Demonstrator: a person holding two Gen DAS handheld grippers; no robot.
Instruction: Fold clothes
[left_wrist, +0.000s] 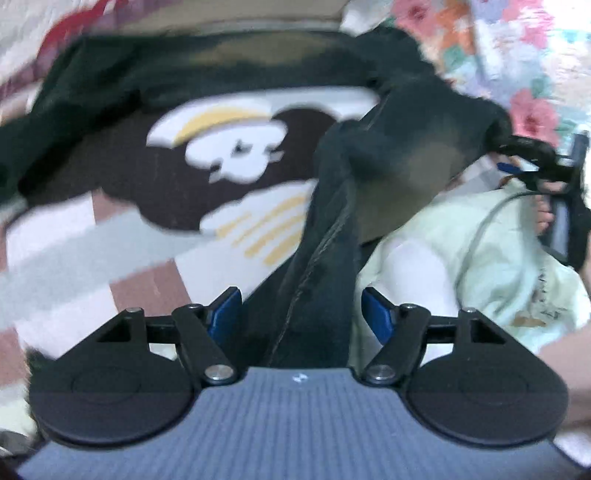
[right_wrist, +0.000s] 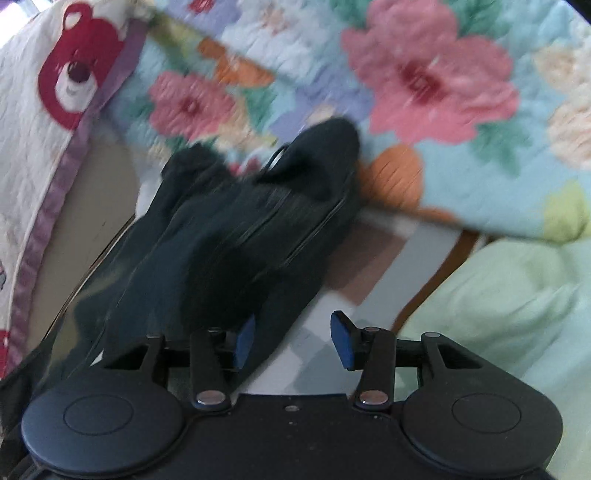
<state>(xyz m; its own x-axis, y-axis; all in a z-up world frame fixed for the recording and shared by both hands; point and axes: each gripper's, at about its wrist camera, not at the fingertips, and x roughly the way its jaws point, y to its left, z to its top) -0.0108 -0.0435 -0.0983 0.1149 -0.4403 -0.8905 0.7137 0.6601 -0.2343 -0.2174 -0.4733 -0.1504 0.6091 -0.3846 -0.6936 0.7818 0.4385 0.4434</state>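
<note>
A dark garment (left_wrist: 258, 92) lies spread over a bed cover with a brown, white and yellow pattern (left_wrist: 236, 147). One dark strip of it (left_wrist: 325, 266) runs down between the blue pads of my left gripper (left_wrist: 301, 314), whose jaws stand wide apart. The other end of that cloth reaches my right gripper (left_wrist: 554, 173) at the right edge. In the right wrist view the dark garment (right_wrist: 240, 236) is bunched over the left pad (right_wrist: 245, 339) of my right gripper (right_wrist: 293, 339), whose jaws stand open. Both views are blurred.
A floral quilt (right_wrist: 406, 92) lies ahead and right. A white blanket with a red bear (right_wrist: 74, 81) is at the left. A pale green cloth (right_wrist: 498, 302), (left_wrist: 480, 251) lies at the right. A grey cable (left_wrist: 476, 236) crosses it.
</note>
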